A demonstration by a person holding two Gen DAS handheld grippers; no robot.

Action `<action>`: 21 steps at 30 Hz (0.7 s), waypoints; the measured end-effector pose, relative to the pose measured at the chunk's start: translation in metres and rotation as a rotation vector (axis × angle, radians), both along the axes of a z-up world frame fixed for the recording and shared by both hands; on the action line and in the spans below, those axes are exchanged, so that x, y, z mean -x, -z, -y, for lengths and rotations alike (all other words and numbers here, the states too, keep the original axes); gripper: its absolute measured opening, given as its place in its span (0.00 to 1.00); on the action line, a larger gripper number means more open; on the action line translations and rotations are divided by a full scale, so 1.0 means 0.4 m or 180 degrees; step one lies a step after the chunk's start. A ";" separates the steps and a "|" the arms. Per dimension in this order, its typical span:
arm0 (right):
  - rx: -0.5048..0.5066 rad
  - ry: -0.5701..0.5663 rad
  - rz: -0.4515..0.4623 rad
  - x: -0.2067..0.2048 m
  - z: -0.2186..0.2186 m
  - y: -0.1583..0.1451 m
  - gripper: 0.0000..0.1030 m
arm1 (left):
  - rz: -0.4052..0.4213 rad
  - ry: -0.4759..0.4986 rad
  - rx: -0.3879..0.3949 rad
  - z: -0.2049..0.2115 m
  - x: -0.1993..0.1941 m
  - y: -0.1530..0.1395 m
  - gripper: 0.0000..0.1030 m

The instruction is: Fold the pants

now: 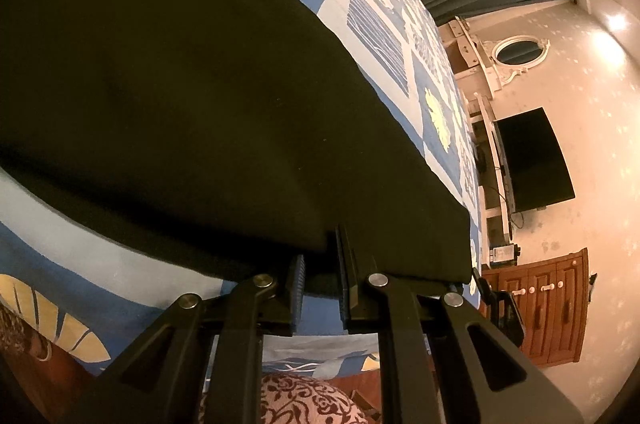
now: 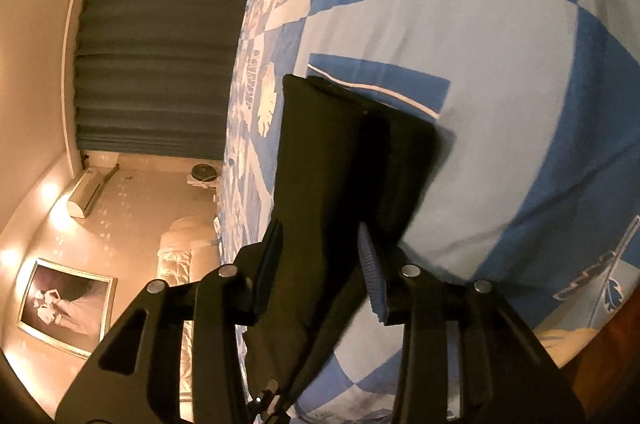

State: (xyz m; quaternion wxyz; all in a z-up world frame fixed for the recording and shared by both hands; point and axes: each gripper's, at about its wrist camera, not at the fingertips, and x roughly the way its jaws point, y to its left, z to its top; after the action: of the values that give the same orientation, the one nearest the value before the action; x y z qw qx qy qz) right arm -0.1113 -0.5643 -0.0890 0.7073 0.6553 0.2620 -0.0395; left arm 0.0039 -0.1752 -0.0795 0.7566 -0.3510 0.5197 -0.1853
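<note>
The left tool point(image 1: 320, 284) is sitting at the near edge of the dark pants point(image 1: 192, 95). Its two fingers point(image 1: 297, 288) are a little apart, with the hem of the pants between them, but I cannot tell if they are pinching the cloth. The pants are lying flat on the bed point(image 1: 372, 19), spreading out wide in front of that tool over the blue and white cover.

The right tool point(image 2: 322, 264) is standing with its fingers point(image 2: 370, 280) wide apart — a bunch of the pants point(image 2: 320, 183) is running up through the gap. The cloth is touching the left finger, but the blue ribbed pad on the right finger is apart from it, so nothing is being squeezed. From here the pants are stretching away over the bed point(image 2: 500, 43) to a square far end.

Farther off, past the bed, a dark curtain point(image 2: 156, 43) is hanging — and a black TV point(image 1: 532, 159) is hanging on the wall above a wooden cupboard point(image 1: 548, 308).
</note>
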 end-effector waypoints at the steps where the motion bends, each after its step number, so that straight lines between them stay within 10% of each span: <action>1: 0.0025 -0.0004 -0.0014 -0.005 0.000 0.001 0.37 | -0.0002 0.0005 0.0006 0.001 -0.001 0.000 0.13; 5: 0.0159 -0.0056 -0.0083 -0.022 -0.002 0.003 0.06 | 0.0025 0.0011 0.0015 0.002 -0.003 -0.003 0.13; 13: 0.0579 -0.0143 0.0128 0.007 -0.016 -0.105 0.06 | 0.0231 0.0098 -0.0068 0.004 0.014 -0.042 0.13; 21: 0.0470 -0.0108 -0.0159 0.040 -0.003 -0.002 0.06 | 0.0124 0.0223 -0.0096 0.013 0.011 0.011 0.14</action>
State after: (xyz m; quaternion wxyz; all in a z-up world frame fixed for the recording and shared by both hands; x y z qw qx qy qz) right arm -0.1275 -0.5633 -0.0882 0.7476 0.5956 0.2871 -0.0630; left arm -0.0003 -0.1802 -0.0839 0.7649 -0.3174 0.5195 -0.2106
